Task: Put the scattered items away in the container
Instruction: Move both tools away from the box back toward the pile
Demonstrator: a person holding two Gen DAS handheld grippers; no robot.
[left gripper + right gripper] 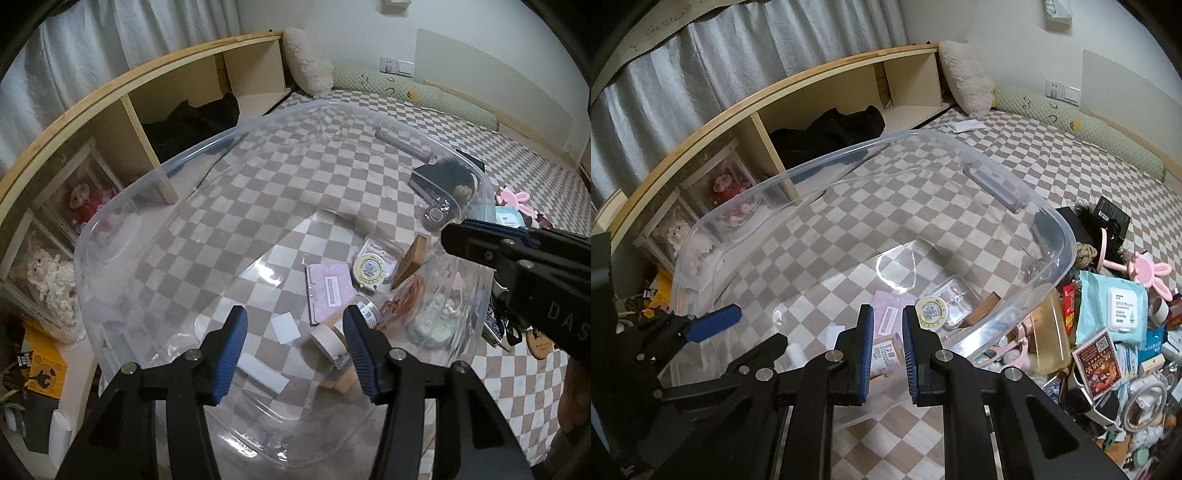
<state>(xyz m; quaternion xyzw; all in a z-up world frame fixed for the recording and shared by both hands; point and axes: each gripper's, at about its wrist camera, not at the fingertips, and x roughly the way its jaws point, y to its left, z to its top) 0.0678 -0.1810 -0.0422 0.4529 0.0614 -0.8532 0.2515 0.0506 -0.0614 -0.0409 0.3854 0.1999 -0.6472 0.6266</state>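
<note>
A clear plastic tub stands on the checkered bed. Inside lie a pink notebook, a round yellow tin, a small jar, a tape roll and white cards. My left gripper is open and empty above the tub floor, near the jar. My right gripper hangs over the tub's near side, jaws a narrow gap apart with nothing between them; it also shows in the left wrist view. A heap of scattered items lies right of the tub.
A wooden shelf with dolls and black cloth runs along the left, curtains behind it. A fluffy cushion and a long pillow lie at the bed's far end. A pink bunny toy and wet wipes are in the heap.
</note>
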